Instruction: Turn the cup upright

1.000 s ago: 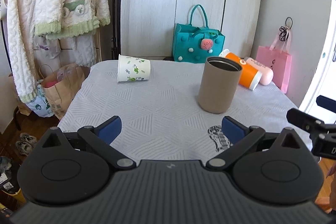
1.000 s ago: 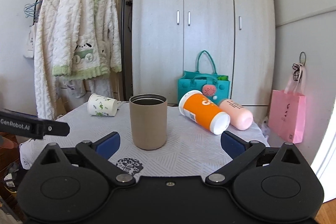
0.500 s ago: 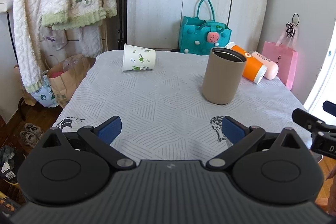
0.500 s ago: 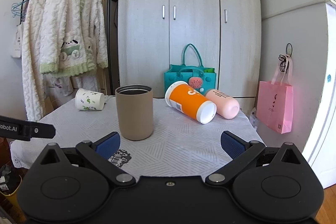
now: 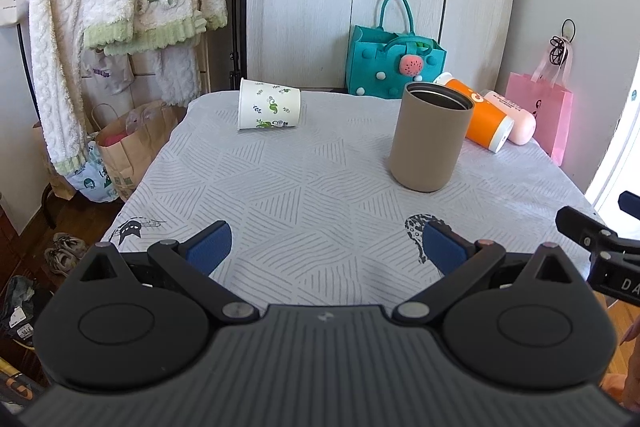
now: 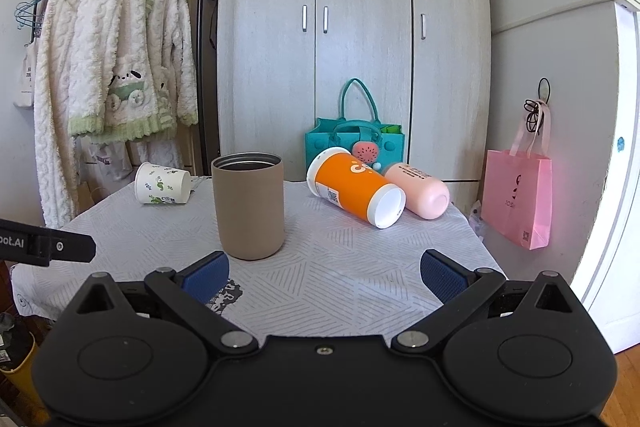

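A tan cup (image 5: 430,137) stands upright, mouth up, on the table's right half; it also shows in the right wrist view (image 6: 249,205). A white leaf-print paper cup (image 5: 269,109) lies on its side at the far left, also visible in the right wrist view (image 6: 162,183). An orange cup (image 6: 356,187) and a pink cup (image 6: 418,190) lie on their sides at the far right. My left gripper (image 5: 326,247) is open and empty over the near edge. My right gripper (image 6: 324,273) is open and empty, near the front right.
The table wears a grey patterned cloth (image 5: 304,187). A teal bag (image 5: 390,67) stands behind it by a wardrobe. A pink bag (image 6: 518,201) hangs at the right. A clothes rack with robes (image 6: 116,75) and paper bags (image 5: 128,143) stand at the left.
Both grippers have drawn back and risen slightly from the table, so the cups look farther off. Both stay open. The cups have not moved.
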A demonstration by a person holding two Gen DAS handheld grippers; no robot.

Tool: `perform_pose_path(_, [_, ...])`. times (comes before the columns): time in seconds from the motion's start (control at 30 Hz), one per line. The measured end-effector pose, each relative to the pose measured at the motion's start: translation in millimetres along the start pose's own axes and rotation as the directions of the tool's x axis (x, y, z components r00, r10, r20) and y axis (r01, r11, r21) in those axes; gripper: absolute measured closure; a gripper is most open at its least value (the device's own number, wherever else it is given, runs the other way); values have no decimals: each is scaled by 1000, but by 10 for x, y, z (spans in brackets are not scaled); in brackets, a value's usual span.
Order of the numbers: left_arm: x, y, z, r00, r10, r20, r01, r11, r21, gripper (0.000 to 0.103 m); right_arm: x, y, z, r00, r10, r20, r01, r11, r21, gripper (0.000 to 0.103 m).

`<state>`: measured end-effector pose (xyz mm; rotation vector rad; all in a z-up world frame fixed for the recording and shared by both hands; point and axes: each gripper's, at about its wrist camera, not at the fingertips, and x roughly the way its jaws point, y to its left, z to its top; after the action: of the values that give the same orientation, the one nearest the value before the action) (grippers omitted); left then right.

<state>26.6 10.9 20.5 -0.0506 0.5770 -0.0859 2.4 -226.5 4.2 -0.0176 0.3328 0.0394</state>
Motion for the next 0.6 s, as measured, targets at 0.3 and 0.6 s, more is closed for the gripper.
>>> perform_pose_path(0.3, [28, 23, -10, 1000, 23, -21, -23, 1000, -13, 0, 8, -44, 3, 999, -36, -6, 36, 999, 28, 0])
perform_pose_path(0.6, [57, 0, -6, 998, 50, -34, -50, 999, -2, 0, 69, -32, -63, 997, -79, -21, 79, 997, 14, 0])
